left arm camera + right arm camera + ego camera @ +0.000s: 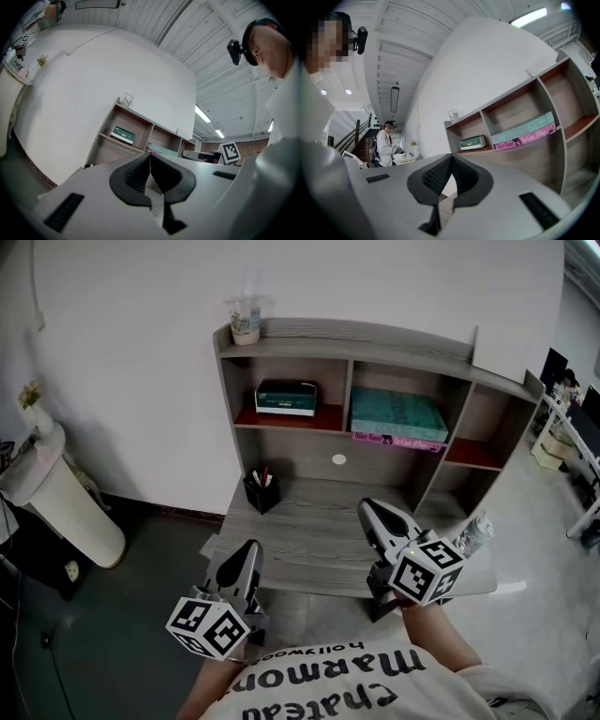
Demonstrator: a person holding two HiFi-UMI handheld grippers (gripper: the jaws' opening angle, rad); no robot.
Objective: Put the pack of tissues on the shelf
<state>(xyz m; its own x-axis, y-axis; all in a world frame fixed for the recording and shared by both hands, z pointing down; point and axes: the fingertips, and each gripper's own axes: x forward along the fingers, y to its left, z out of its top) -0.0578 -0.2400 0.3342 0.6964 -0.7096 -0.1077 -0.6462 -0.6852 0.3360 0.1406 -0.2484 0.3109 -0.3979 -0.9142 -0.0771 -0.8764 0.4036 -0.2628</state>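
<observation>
Up close, the person stands at the front edge of a grey wooden desk (309,535) with a gripper in each hand, both held low and pointing towards the back of the desk. The left gripper (248,549) has its jaws clenched, the ribbed black pads meeting with nothing between them. The right gripper (369,509) sits a little further forward over the desktop, and its jaws are pressed together and empty as well. A clear plastic bottle (473,533) stands just beside the right gripper, on its outer side.

Further in, a black pen pot (262,493) stands on the desktop towards the left, at the foot of the shelf unit (347,338) that rises from the back of the desk.

The pack of tissues (286,397), a green and white box, lies flat in the upper left compartment of that unit, on a red-lined board. It is well apart from both sets of jaws, beyond and above them; from each gripper's own view it shows past the closed tips, on the shelf. In the middle compartment next to it, teal books (397,413) lie stacked flat on a pink one. On the very top board, at the left end, stands a clear plastic cup (245,320) against the white wall.
</observation>
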